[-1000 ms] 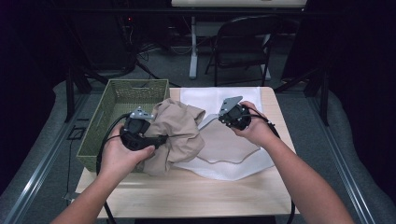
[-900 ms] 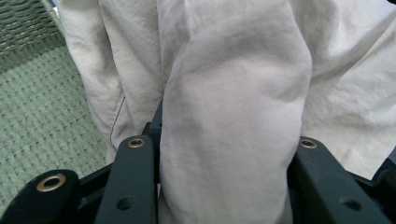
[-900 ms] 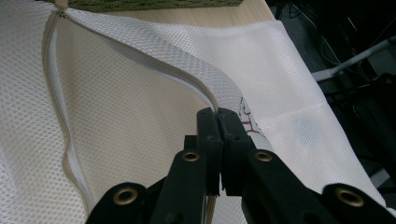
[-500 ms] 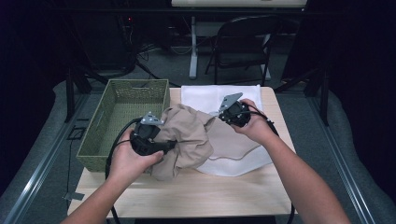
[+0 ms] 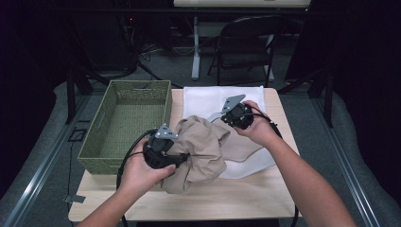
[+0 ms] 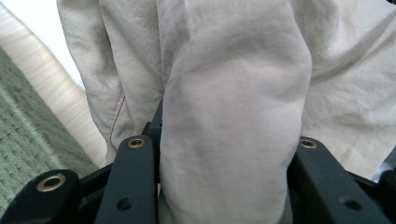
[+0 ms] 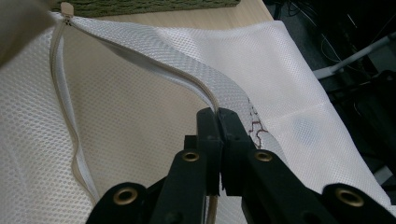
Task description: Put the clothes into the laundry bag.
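Beige garment (image 5: 201,151) hides left claw (image 5: 182,158).

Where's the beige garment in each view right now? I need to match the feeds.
High view: beige garment bunched at table centre, over the white mesh bag.
Left gripper view: garment clamped between the jaws.
Right gripper view: a blurred edge, top left.
Shared landmark: green basket.

Creased beige cloth (image 5: 201,151), white mesh bag (image 5: 246,146)
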`<state>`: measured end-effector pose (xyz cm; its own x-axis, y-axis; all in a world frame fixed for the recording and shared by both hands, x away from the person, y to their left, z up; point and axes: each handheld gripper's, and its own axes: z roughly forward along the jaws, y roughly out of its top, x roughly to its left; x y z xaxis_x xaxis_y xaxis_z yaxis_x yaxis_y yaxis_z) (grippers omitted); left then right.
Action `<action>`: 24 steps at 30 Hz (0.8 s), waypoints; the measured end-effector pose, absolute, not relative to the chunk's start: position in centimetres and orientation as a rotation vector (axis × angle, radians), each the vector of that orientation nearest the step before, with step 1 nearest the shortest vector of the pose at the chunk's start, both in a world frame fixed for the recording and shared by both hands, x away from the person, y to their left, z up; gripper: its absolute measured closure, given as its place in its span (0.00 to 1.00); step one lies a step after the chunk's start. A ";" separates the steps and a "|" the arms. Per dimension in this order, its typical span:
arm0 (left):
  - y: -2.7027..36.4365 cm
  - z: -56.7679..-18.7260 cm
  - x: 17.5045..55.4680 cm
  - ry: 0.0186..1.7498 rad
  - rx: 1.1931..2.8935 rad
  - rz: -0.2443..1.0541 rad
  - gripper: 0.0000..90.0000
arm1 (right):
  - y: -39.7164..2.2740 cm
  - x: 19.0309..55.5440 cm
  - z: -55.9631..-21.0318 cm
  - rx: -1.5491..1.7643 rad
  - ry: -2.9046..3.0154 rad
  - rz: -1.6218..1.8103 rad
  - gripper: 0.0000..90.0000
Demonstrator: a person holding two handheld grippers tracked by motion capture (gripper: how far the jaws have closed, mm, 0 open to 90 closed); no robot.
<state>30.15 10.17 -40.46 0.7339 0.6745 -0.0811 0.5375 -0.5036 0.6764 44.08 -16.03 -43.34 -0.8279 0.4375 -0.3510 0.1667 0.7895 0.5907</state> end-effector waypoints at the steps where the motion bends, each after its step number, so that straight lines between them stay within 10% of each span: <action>1: 10.0 -40.6 30.1 0.903 2.234 0.240 0.67 | -16.0 44.1 -43.4 0.453 2.501 0.770 0.98; 24: 6.6 -44.2 30.1 0.831 2.311 0.177 0.67 | -15.7 43.7 -43.2 0.431 2.504 0.770 0.98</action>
